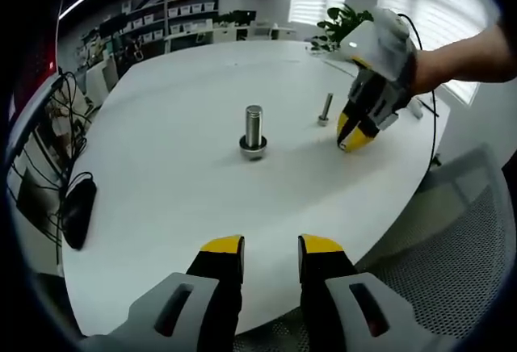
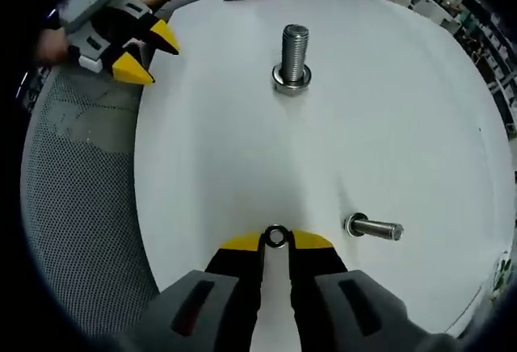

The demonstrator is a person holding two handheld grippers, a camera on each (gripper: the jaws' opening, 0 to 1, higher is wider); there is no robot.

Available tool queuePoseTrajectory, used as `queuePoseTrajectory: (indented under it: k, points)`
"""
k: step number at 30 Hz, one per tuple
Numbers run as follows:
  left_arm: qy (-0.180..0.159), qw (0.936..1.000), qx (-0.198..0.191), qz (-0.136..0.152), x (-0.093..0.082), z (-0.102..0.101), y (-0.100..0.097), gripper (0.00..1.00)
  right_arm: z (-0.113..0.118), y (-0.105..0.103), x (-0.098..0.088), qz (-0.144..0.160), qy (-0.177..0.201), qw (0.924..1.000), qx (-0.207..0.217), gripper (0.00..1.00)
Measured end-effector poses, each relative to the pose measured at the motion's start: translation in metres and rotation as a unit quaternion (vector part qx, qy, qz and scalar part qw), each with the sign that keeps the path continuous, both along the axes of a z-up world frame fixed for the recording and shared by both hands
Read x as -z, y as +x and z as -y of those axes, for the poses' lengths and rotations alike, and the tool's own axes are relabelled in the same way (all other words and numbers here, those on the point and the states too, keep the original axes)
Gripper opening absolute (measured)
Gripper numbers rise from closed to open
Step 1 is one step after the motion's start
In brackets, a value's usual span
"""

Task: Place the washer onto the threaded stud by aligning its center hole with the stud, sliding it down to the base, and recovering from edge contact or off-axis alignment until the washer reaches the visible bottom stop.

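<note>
Pinched in our right hand-held gripper (image 2: 276,240), the washer (image 2: 276,236) must travel to the upright stud (image 2: 294,53); left hand-held gripper (image 1: 271,257) gapes idle.

White round table (image 1: 161,207) under my tools. On it: big threaded stud (image 1: 254,128) upright mid-table w/ a washer (image 1: 253,148) at its base, a smaller bolt (image 1: 325,109) standing near it. Black mouse (image 1: 78,211) + cable at the table edge.
</note>
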State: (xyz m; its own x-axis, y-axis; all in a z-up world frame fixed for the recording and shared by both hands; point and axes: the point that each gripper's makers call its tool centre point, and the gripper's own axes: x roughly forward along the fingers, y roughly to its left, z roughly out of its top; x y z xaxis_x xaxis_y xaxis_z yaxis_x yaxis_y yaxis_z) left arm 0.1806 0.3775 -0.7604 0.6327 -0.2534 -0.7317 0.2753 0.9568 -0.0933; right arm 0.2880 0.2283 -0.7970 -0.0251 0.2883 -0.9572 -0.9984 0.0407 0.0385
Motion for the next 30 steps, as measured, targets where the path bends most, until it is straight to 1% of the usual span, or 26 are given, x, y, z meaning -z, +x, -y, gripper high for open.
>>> queuePoseTrajectory:
  k: [3, 5, 7, 9, 12, 22, 30]
  points:
    - [0.0, 1.0, 0.0, 0.0, 0.0, 0.0, 0.0, 0.25, 0.0, 0.001, -0.003, -0.002, 0.005, 1.0, 0.006, 0.13]
    - [-0.001, 1.0, -0.001, 0.001, 0.0, 0.0, 0.0, 0.25, -0.002, 0.003, -0.008, 0.0, 0.017, 0.9998, 0.013, 0.13]
    - [-0.001, 1.0, -0.002, 0.002, 0.0, -0.001, 0.0, 0.25, -0.003, 0.005, -0.012, -0.007, 0.027, 0.9992, 0.027, 0.13]
    - [-0.001, 1.0, -0.001, 0.002, -0.001, -0.001, 0.0, 0.25, -0.002, 0.011, -0.014, -0.004, 0.029, 0.9991, 0.031, 0.13]
    - [0.0, 1.0, -0.001, 0.002, -0.001, -0.001, 0.0, 0.25, -0.001, 0.016, -0.02, -0.009, 0.039, 0.9979, 0.051, 0.13]
    - [-0.003, 1.0, -0.002, 0.005, -0.002, -0.001, 0.0, 0.24, 0.006, 0.028, -0.038, -0.003, 0.047, 0.9965, 0.069, 0.14]
    - [-0.002, 1.0, -0.003, 0.007, -0.002, -0.001, 0.001, 0.24, 0.003, 0.033, -0.056, 0.006, 0.069, 0.9943, 0.081, 0.14]
